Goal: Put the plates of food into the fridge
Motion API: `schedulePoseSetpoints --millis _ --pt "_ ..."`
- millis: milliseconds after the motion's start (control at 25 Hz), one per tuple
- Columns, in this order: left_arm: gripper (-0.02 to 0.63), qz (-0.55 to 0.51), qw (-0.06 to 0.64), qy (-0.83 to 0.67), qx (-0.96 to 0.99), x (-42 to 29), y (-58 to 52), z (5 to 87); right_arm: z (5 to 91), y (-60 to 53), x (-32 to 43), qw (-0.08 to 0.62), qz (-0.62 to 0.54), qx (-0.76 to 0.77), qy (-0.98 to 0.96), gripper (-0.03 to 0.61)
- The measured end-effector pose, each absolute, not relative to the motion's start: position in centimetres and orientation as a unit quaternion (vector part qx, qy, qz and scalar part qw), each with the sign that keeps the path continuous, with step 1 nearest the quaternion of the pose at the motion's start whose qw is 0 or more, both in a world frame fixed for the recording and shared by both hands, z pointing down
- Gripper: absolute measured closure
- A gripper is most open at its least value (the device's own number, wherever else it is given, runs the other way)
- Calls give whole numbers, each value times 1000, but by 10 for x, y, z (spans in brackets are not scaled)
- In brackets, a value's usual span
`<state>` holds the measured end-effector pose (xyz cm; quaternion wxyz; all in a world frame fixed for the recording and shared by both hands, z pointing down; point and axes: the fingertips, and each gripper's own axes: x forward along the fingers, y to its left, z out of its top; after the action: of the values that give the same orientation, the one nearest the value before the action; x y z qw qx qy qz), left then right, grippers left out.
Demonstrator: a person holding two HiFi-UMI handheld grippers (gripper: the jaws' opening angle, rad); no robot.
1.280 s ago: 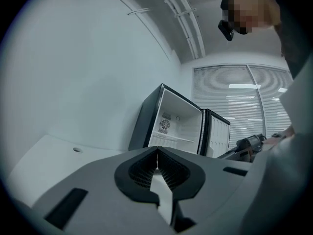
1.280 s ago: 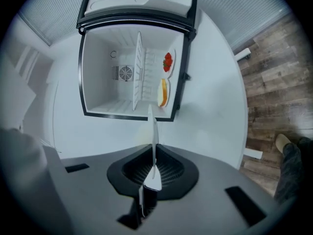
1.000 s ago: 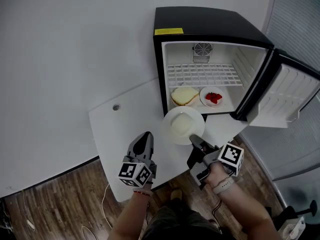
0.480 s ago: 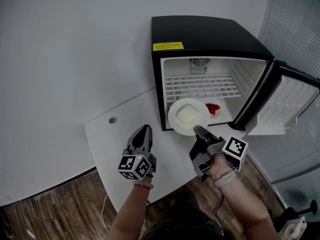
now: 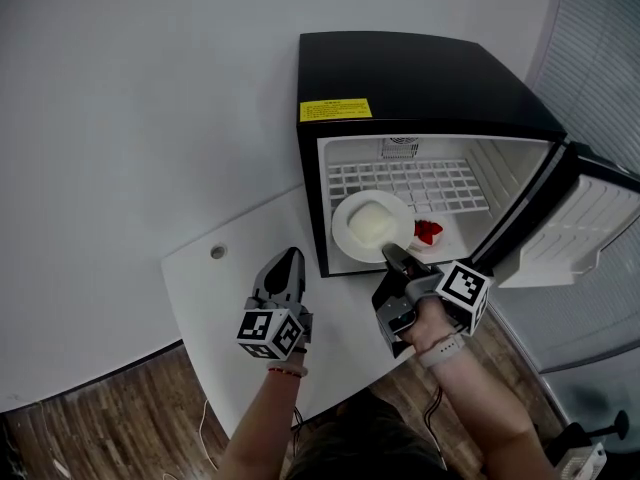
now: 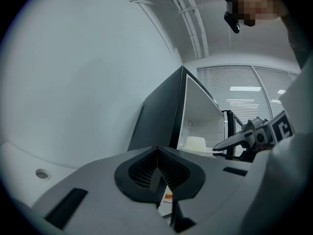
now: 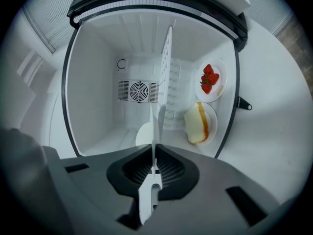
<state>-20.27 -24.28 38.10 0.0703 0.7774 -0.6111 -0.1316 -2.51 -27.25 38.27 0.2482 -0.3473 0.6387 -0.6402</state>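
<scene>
A white plate [image 5: 372, 225] with a pale mound of food hangs at the mouth of the open black fridge [image 5: 420, 78], and my right gripper [image 5: 392, 256] is shut on its near rim. The right gripper view shows that plate edge-on [image 7: 154, 146] between the jaws of the right gripper [image 7: 154, 168]. On the fridge floor lie a plate of strawberries [image 7: 211, 80] and a plate with a sandwich [image 7: 200, 123]. The head view shows only the strawberries [image 5: 428, 232]. Left of the fridge, my left gripper [image 5: 287, 265] hovers over the table, shut and empty.
The fridge door [image 5: 580, 218] stands open to the right. A wire shelf [image 5: 410, 183] spans the fridge's upper part, with a fan grille [image 7: 138, 91] on the back wall. The white table [image 5: 230, 298] has a small round hole [image 5: 218, 252] near its left corner.
Both grippers have moved toward the fridge. The held plate has gone from above the table edge to the fridge opening, where it now hides the sandwich plate in the head view.
</scene>
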Motion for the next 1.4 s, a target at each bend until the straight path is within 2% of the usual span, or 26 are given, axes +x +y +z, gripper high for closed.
schedulePoseSetpoints --millis 920,1160,1320,1400 --pt "606 -149 71 -605 779 -201 -267 384 394 -333 -43 276 -638 -387 606 561" --pt "606 -156 70 -603 779 -201 -265 381 390 -339 -47 231 -608 -400 646 559" --pt "606 -159 72 -604 778 -202 -262 382 391 -338 -47 190 -566 -420 684 482" --pt "606 -159 73 -604 777 -202 -261 383 391 -337 -47 175 -542 -424 704 467"
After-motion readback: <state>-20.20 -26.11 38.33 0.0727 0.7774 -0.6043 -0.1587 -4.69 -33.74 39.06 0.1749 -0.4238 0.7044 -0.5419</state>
